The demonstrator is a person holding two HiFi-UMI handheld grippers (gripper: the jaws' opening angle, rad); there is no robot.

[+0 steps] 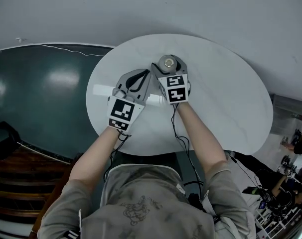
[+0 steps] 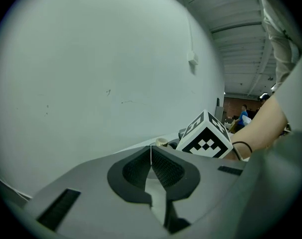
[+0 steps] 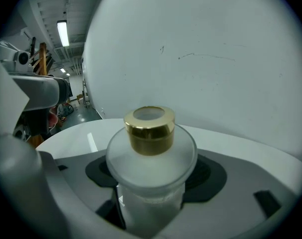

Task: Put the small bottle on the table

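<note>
A small frosted bottle (image 3: 151,168) with a gold cap (image 3: 150,128) stands upright between the jaws of my right gripper (image 3: 152,183), which is shut on its body. In the head view the small frosted bottle (image 1: 167,62) shows from above over the far part of the round white table (image 1: 226,103), with my right gripper (image 1: 168,68) around it. My left gripper (image 1: 137,81) lies just left of it over the table, shut with nothing between its pads. In the left gripper view my left gripper (image 2: 151,168) has its pads meeting, and the gold cap (image 2: 161,142) peeks beyond them.
The round white table (image 3: 81,138) stands against a pale wall (image 1: 156,9). A dark green floor area (image 1: 41,93) lies to the left. Cables run from both grippers back along the person's forearms (image 1: 201,133). Clutter and equipment fill the lower right corner (image 1: 285,183).
</note>
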